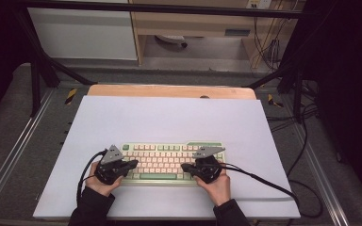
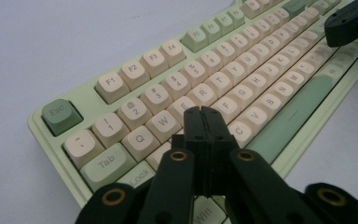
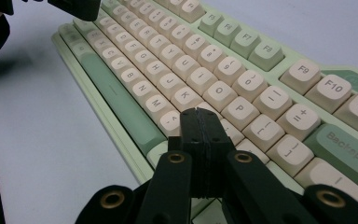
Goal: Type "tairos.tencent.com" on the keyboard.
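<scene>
The pale green plastic keyboard with cream keycaps (image 1: 162, 162) lies between and under both grippers: left gripper (image 2: 202, 112) and right gripper (image 3: 199, 113), jaws pressed together empty, over its keys
</scene>
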Tool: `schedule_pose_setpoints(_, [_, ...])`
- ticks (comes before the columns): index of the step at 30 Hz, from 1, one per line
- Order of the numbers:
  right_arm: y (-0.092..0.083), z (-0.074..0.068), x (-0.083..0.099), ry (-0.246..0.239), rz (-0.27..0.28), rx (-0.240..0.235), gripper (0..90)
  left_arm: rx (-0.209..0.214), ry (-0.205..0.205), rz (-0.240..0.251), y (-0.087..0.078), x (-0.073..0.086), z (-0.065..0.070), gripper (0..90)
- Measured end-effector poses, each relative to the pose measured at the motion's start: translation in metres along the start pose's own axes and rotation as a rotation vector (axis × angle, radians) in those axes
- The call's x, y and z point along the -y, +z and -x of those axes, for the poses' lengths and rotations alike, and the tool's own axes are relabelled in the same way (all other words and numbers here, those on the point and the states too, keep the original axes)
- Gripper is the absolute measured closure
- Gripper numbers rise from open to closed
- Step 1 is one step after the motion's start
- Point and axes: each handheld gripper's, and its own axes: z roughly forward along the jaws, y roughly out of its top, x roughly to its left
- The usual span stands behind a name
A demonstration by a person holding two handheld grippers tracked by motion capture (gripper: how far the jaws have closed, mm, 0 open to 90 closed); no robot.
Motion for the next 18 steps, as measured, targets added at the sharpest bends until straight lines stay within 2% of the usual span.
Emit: schedule_pose_setpoints(18, [-0.018,0.015,0.008,0.044,0.024,0.029,90.0,0.002,0.014,0.002,0.0,-0.004,0.007,90.0])
